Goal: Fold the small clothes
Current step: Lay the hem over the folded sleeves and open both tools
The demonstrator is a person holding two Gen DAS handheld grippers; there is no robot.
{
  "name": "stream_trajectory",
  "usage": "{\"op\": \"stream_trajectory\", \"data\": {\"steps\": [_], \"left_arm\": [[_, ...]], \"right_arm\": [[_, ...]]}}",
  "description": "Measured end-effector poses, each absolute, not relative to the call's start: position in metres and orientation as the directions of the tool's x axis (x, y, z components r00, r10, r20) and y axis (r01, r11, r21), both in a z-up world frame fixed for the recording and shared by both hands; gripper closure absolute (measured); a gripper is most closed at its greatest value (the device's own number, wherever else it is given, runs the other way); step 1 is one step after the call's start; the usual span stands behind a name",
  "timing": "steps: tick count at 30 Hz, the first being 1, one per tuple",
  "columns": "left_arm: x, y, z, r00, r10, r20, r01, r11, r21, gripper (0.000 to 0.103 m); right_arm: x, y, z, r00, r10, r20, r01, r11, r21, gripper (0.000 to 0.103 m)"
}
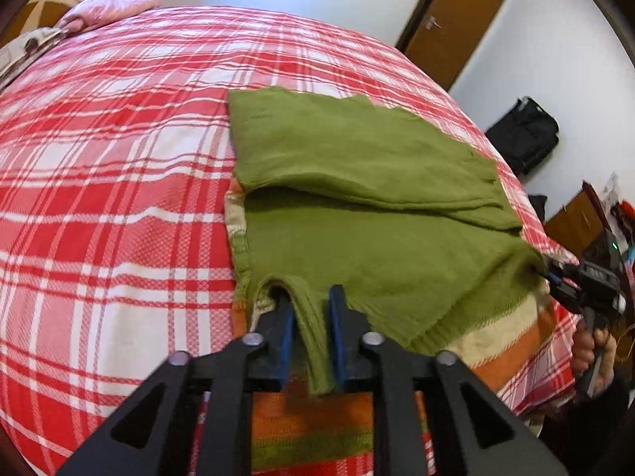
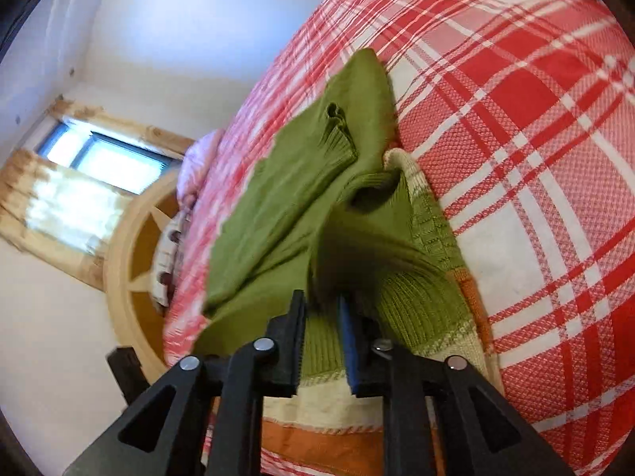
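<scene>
Red-checked bed (image 1: 99, 206) carries a green sweater (image 1: 357, 166), partly folded, its near hem running left to right between the left gripper (image 1: 311, 317) and right gripper (image 2: 321, 317), each slightly parted with knit between its jaws.

Sweater (image 1: 357, 182): underside hidden; striped part mostly covered by the green fold. Near end cut off by the left gripper's (image 1: 311, 309) frame. Bed (image 1: 99, 198): edges run out of frame. Door (image 1: 448, 27) and black bag (image 1: 524, 135) at far right, blurred. Clutter (image 1: 607, 214) beside them too small to tell. Window (image 2: 103, 158) smeared.
</scene>
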State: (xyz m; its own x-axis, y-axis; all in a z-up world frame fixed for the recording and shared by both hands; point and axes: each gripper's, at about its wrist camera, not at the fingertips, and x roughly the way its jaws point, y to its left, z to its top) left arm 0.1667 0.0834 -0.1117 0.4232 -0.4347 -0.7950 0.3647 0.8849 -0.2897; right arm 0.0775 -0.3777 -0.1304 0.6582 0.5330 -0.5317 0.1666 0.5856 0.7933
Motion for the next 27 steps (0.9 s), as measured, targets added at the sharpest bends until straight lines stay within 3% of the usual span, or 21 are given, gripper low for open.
{"op": "stream_trajectory", "data": {"steps": [1,2,4,5,10,18,21,23,27], "left_arm": [[0.166,0.086,-0.108,0.428,-0.440,-0.790,0.375,0.881,-0.288,0.065],[0.166,0.089,-0.104,0.445,-0.441,-0.779,0.382,0.881,-0.280,0.049],[0.160,0.099,-0.090,0.518,-0.419,-0.746,0.392,0.891,-0.229,0.025],[0.155,0.107,-0.083,0.553,-0.418,-0.720,0.404,0.891,-0.207,0.019],[0.153,0.117,-0.069,0.627,-0.414,-0.660,0.458,0.881,-0.118,0.018],[0.171,0.066,-0.094,0.579,-0.437,-0.688,0.541,0.838,-0.077,0.019],[0.179,0.053,-0.106,0.538,-0.442,-0.717,0.547,0.831,-0.102,0.026],[0.181,0.049,-0.113,0.505,-0.453,-0.735,0.553,0.824,-0.128,0.038],[0.181,0.046,-0.121,0.491,-0.453,-0.744,0.552,0.822,-0.136,0.038]], "right_arm": [[0.074,-0.381,-0.128,0.672,0.537,-0.510,0.157,0.570,0.807,0.066],[0.070,-0.383,-0.123,0.689,0.540,-0.484,0.143,0.553,0.821,0.045],[0.060,-0.389,-0.113,0.726,0.541,-0.424,0.109,0.519,0.848,0.032],[0.055,-0.391,-0.107,0.741,0.541,-0.398,0.085,0.512,0.855,0.032],[0.032,-0.382,-0.074,0.792,0.401,-0.459,0.067,0.691,0.719,0.032],[0.029,-0.357,-0.065,0.780,0.234,-0.580,0.100,0.869,0.485,0.032],[0.031,-0.355,-0.072,0.762,0.169,-0.625,0.107,0.919,0.378,0.032],[0.038,-0.352,-0.076,0.745,0.146,-0.651,0.098,0.941,0.323,0.033],[0.063,-0.343,-0.089,0.710,0.131,-0.692,0.060,0.968,0.245,0.040]]}}
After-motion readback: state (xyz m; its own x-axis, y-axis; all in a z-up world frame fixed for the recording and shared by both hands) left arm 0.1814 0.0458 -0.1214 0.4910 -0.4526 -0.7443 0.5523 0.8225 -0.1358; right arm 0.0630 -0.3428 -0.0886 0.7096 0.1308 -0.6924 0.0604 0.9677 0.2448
